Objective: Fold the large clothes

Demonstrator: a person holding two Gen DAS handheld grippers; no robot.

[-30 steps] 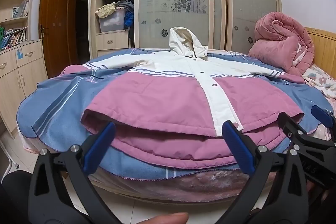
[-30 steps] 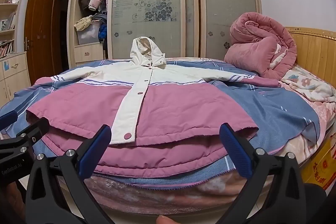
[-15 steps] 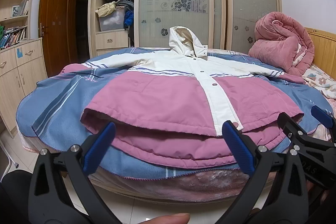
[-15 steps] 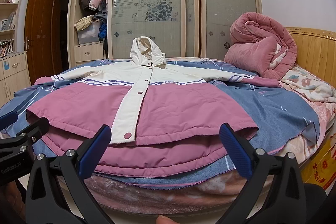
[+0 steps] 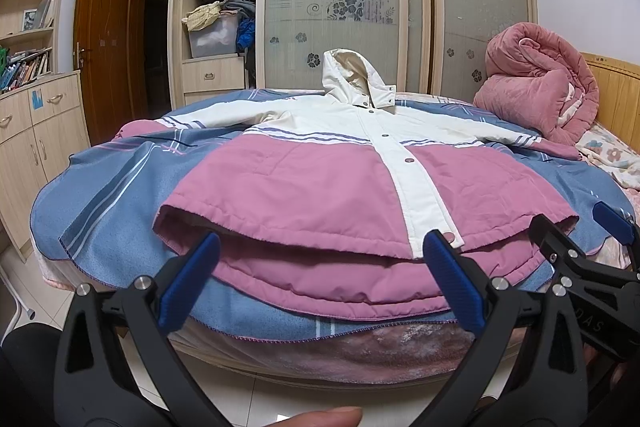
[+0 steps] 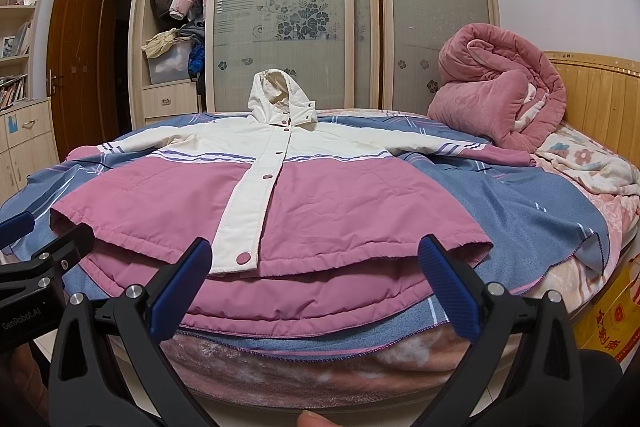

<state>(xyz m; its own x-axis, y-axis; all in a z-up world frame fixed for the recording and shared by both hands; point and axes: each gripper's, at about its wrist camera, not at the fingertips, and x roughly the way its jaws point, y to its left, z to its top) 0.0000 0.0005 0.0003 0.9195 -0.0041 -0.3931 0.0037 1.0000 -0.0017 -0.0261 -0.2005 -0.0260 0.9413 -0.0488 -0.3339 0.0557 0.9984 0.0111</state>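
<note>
A pink and white hooded jacket lies flat, front up and buttoned, on a blue striped bedspread, sleeves spread to both sides, hood at the far end. It also shows in the right wrist view. My left gripper is open and empty, just in front of the jacket's hem at the bed's near edge. My right gripper is open and empty at the same hem, further right. Each gripper shows at the edge of the other's view.
A rolled pink quilt lies at the far right by the wooden headboard. A wardrobe with frosted sliding doors stands behind the bed. Drawers and bookshelves stand at the left. A yellow box sits by the bed's right side.
</note>
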